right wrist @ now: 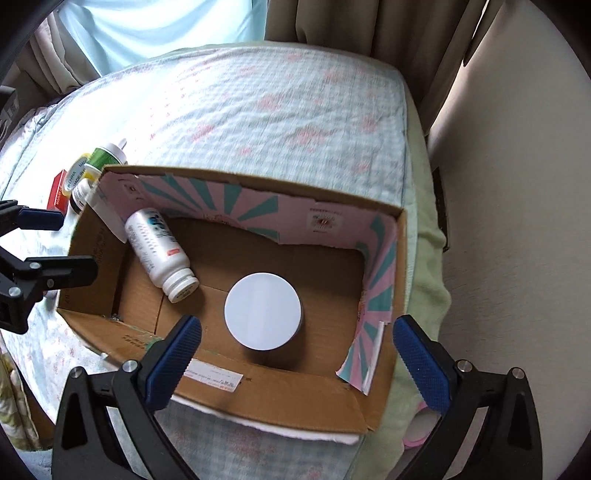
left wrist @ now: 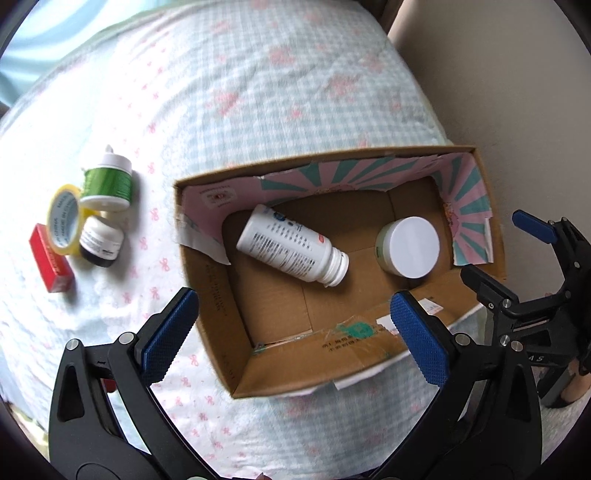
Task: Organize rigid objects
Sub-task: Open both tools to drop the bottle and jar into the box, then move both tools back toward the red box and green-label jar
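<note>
An open cardboard box sits on the bed. Inside it a white bottle lies on its side and a round jar with a white lid stands upright. Left of the box lie a green jar, a yellow tape roll, a small dark jar and a red box. My left gripper is open and empty above the box's near wall. My right gripper is open and empty above the white-lid jar.
The bed has a light checked cover with pink bows. A beige wall and curtains stand to the right and behind. A green blanket hangs at the bed's right edge.
</note>
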The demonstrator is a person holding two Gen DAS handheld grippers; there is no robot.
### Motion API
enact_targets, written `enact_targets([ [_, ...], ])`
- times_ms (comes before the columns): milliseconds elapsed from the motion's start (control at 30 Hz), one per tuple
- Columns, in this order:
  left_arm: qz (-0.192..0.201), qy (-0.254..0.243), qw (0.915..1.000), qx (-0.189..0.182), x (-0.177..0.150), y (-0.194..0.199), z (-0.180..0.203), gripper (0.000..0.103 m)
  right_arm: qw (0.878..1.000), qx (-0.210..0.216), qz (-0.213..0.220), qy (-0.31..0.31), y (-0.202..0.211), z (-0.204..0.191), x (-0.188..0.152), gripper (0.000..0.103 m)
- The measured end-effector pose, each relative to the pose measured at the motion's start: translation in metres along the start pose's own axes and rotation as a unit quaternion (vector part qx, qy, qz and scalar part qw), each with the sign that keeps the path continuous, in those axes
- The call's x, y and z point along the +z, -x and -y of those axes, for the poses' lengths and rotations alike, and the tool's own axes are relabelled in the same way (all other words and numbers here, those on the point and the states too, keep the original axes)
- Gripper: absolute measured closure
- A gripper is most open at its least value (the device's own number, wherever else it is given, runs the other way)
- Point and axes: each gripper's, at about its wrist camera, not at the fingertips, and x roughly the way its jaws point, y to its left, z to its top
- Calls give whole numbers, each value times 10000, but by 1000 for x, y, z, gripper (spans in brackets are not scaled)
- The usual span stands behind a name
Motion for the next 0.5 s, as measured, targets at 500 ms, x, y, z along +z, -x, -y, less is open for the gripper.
enact_targets([
  [500, 896, 296, 9952, 262, -48, 130, -62, 0, 9982, -106, 595, -19, 93, -44, 35, 0],
])
